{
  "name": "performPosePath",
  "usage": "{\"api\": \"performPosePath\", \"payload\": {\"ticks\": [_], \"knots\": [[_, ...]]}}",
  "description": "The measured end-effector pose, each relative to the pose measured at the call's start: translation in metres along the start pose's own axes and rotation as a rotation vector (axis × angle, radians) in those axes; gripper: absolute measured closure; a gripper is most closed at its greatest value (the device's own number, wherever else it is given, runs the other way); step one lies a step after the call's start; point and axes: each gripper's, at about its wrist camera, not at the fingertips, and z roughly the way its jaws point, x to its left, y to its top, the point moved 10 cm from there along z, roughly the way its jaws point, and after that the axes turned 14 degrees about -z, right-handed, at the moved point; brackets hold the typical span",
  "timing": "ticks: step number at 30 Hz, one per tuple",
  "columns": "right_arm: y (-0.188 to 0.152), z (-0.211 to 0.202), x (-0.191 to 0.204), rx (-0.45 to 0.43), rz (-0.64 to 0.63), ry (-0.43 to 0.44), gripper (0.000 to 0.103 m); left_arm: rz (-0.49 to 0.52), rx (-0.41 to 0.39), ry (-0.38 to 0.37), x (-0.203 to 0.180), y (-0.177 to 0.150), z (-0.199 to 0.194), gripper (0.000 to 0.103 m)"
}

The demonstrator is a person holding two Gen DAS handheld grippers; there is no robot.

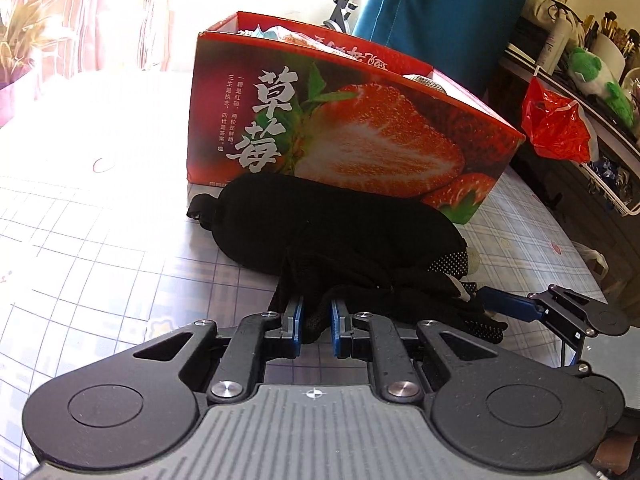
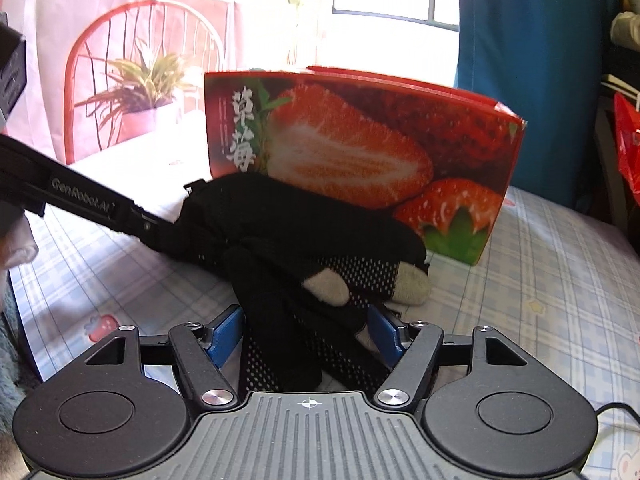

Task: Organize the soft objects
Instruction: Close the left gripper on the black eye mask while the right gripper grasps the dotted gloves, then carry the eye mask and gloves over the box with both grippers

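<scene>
A black knit glove (image 1: 340, 236) (image 2: 288, 236) with grey fingertips (image 2: 412, 282) and a white-dotted palm lies on the table in front of the red strawberry box (image 1: 360, 128) (image 2: 360, 136). My left gripper (image 1: 317, 322) is shut on the glove's cuff end. My right gripper (image 2: 308, 334) has its jaws wide apart around the glove's finger end; black fabric lies between the blue pads (image 2: 226, 332), not pinched. The right gripper's finger also shows at the right of the left wrist view (image 1: 516, 304). The left gripper's arm crosses the right wrist view (image 2: 92, 204).
The box is open on top with soft items inside (image 1: 280, 34). The checked tablecloth (image 1: 100, 248) covers the table. A red plastic bag (image 1: 556, 124) hangs off a cluttered shelf on the right. A blue curtain (image 2: 528, 40), a red chair (image 2: 100, 60) and a potted plant (image 2: 140, 84) stand behind.
</scene>
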Motion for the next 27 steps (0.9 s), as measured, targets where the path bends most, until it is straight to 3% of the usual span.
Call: {"api": "performPosePath", "payload": {"ticks": [11,16,19,27], "knots": [[-0.004,0.001,-0.006,0.004,0.031,0.006,0.056,0.008,-0.012,0.003,-0.002,0.001,-0.002,0.088],[-0.003,-0.002,-0.011,-0.006,0.071,0.028,0.085,0.014,-0.011,-0.010,-0.004,0.001,-0.003,0.088],[-0.001,-0.004,-0.010,-0.017,0.071,0.035,0.093,0.028,-0.022,-0.011,-0.007,0.002,-0.005,0.088],[0.029,-0.028,-0.025,-0.144,0.074,-0.004,0.093,0.093,-0.102,-0.077,-0.029,0.025,-0.033,0.088]]}}
